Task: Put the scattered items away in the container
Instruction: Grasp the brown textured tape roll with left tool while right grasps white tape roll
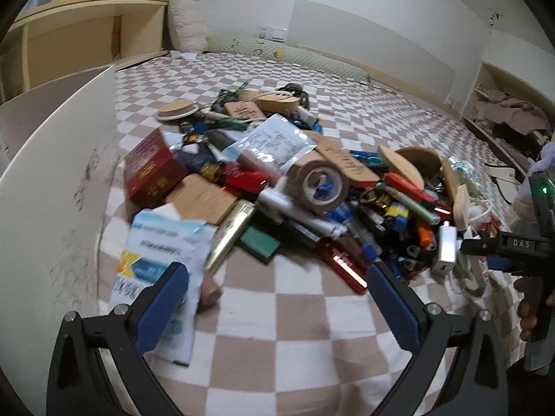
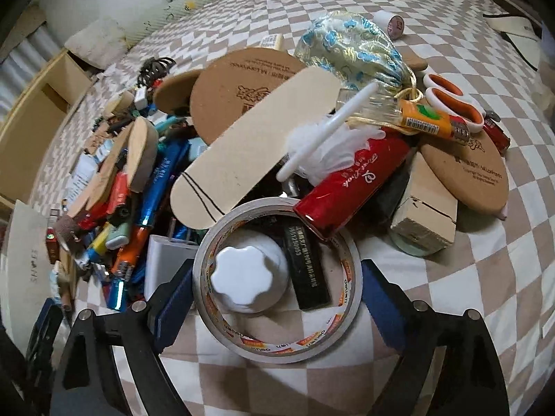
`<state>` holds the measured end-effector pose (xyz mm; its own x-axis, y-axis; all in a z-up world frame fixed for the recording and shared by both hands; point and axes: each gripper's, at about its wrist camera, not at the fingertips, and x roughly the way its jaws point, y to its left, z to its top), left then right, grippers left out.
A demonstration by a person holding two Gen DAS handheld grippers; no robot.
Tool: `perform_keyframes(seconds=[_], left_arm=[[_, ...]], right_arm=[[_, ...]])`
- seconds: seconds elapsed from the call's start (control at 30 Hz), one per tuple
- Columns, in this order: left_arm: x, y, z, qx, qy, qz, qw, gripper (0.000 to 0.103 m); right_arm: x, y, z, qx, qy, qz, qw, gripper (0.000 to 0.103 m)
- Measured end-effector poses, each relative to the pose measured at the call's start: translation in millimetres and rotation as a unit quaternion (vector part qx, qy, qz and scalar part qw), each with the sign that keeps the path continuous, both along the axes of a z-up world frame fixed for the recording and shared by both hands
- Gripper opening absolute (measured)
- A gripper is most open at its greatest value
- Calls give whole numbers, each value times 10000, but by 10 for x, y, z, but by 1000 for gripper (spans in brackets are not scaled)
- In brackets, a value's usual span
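Note:
A heap of small items (image 1: 277,180) lies on a checkered bedspread (image 1: 295,329). A white container wall (image 1: 52,208) stands at the left. My left gripper (image 1: 277,298) is open and empty, near a blue-and-white packet (image 1: 163,253) by its left finger. In the right wrist view my right gripper (image 2: 277,294) is open, its jaws on either side of a white tape roll (image 2: 277,350) that rings a white knob-shaped cap (image 2: 248,277). A red can (image 2: 350,180) rests on the roll's far edge. The right gripper also shows in the left wrist view (image 1: 499,246).
A brown tape roll (image 1: 319,183), a red box (image 1: 152,170) and wooden discs lie in the heap. Orange scissors (image 2: 454,104), a brocade pouch (image 2: 350,48) and a cork coaster (image 2: 475,170) lie beyond the roll. Wooden shelves (image 1: 79,41) stand behind.

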<state>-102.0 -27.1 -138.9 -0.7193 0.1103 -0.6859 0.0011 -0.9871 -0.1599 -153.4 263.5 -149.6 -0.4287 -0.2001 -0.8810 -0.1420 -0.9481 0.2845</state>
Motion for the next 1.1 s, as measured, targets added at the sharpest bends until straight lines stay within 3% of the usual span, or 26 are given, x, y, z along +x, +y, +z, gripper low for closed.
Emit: perform_keyframes(seconds=[0.1,0.47,0.67,0.77,0.8,1.1], left_arm=[[-105,95,86,-153,115,-66,9998,103],[-541,158,49,83,19,92,9999,99],[-665,164,-18,145,-17,73,9999,65],[-689,176,-43,183,40,27,9998,56],[-694,191,-52,182,36,-22,9998,42],[-524,220,2,155,165,-189,9996,42]], right_arm=[[7,24,58,-128,140,-29,9998,91],[69,43,277,-747,780,118,9941,90],[34,23,262,-772,786,128,9938,91],[41,30,259,-779,824,117,9935,90],[25,12,257,-760,839,134,9935,91],[166,-13,306,-698,873,257,9934,91]])
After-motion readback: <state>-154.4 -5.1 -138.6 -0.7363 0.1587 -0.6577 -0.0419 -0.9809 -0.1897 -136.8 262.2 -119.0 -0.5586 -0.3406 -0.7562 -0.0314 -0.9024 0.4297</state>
